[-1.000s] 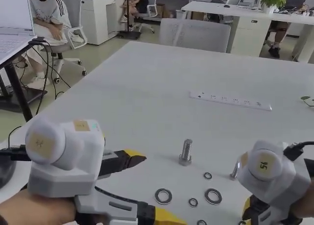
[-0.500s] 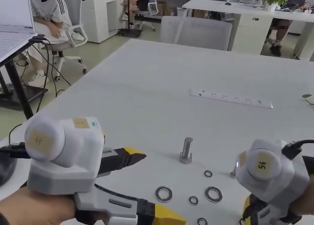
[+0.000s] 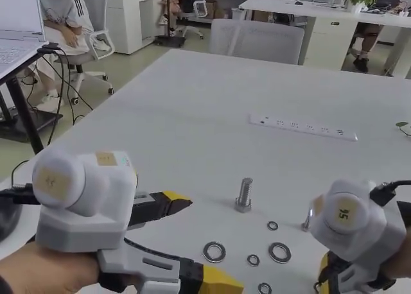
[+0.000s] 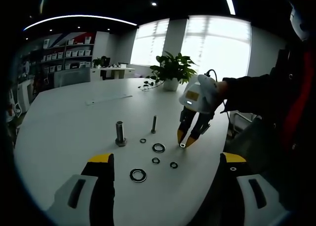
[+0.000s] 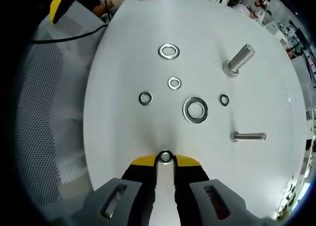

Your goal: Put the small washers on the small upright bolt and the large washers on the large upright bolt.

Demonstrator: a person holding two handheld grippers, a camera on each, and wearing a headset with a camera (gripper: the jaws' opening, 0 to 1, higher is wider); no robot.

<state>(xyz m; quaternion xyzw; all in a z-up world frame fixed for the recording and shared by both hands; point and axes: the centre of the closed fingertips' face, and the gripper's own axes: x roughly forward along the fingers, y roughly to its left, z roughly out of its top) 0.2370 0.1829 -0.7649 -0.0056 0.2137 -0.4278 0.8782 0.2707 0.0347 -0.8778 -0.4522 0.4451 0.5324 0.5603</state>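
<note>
The large upright bolt (image 3: 243, 196) (image 5: 239, 58) (image 4: 120, 133) stands mid-table. The small upright bolt (image 5: 248, 135) (image 4: 154, 124) stands to its right, partly behind my right gripper's body in the head view. Two large washers (image 3: 214, 251) (image 3: 279, 252) and three small washers (image 3: 273, 226) (image 3: 253, 260) (image 3: 264, 288) lie flat in front of the bolts. My right gripper (image 5: 166, 159) (image 4: 183, 143) is shut on a small washer (image 5: 166, 156), low over the table near the front edge. My left gripper (image 4: 165, 159) (image 3: 192, 239) is open and holds nothing, left of the washers.
A white power strip (image 3: 302, 128) lies farther back on the white table (image 3: 192, 114). A grey chair (image 3: 257, 42) stands at the far edge. A person (image 3: 61, 11) sits at far left beside a desk with cables. A potted plant (image 4: 170, 70) stands on the table's end.
The head camera has tilted slightly. Both grippers and the things on the table stay where they were.
</note>
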